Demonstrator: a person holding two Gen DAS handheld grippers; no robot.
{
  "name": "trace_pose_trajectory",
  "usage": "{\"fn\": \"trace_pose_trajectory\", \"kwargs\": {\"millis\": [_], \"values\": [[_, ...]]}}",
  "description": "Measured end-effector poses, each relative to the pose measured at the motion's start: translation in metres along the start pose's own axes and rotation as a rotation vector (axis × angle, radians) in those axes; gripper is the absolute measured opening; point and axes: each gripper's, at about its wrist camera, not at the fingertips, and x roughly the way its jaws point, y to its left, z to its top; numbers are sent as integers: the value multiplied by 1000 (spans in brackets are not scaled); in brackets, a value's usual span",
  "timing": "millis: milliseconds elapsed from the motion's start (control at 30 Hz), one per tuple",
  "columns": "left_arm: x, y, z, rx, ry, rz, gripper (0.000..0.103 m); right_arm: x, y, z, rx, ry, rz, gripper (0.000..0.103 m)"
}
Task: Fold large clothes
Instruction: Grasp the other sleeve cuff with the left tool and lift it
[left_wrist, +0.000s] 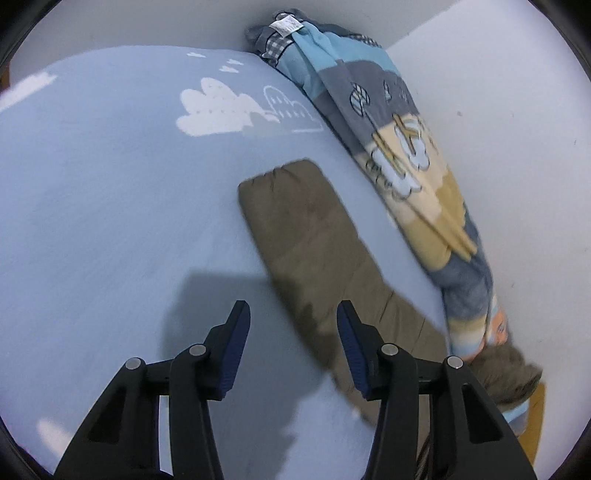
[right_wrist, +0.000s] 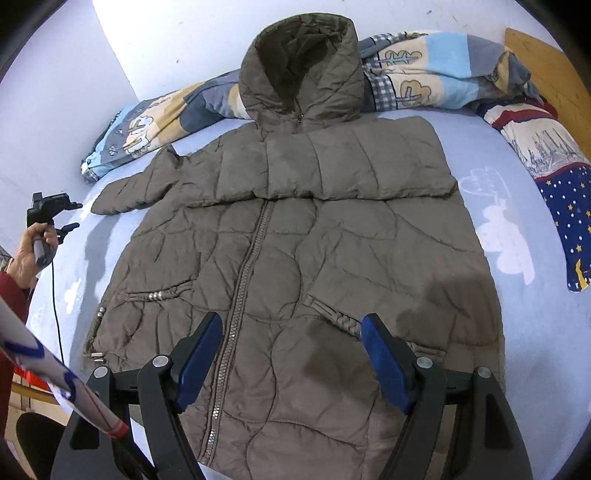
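Jacket (right_wrist: 295, 240), a quilted olive hooded one, lies zipped and front-up on the light-blue bed sheet (right_wrist: 535, 332). Its right sleeve looks already folded across the chest, and its left sleeve (right_wrist: 129, 192) is stretched out to the side.

Going left to right: a hand (right_wrist: 27, 254) at the bed's left edge carries the left gripper (left_wrist: 291, 325), whose jaws stand partly apart over bare sheet just beside that outstretched sleeve (left_wrist: 314, 236), gripping nothing.

The right gripper (right_wrist: 291, 343) hovers wide open above the jacket's lower front, near the zip, also empty.

I judge the sleeve-folding step is in hand: next the left jaws need to pinch the cuff and carry it across the chest.

No containers are visible; only rolled bedding (right_wrist: 443, 70) along the wall.
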Motion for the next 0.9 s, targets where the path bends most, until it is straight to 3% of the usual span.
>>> {"fn": "trace_pose_trajectory", "kwargs": {"millis": [267, 467, 500, 567, 600, 667, 900], "values": [[49, 22, 30, -48, -72, -20, 45, 24, -1, -1, 16, 53, 2, 82], [85, 33, 34, -71, -66, -56, 45, 39, 4, 0, 2, 77, -2, 82], [85, 31, 33, -61, -84, -45, 39, 41, 5, 1, -2, 80, -6, 82], [82, 25, 31, -25, -118, -8, 17, 45, 6, 1, -3, 85, -17, 82], [80, 22, 30, -3, -127, 7, 14, 46, 5, 2, 1, 88, -16, 82], [68, 8, 27, 54, -162, 27, 13, 46, 2, 2, 16, 88, -20, 82], [-1, -59, 16, 226, -240, -20, 13, 25, -15, 11, 98, 19, -39, 82]]}}
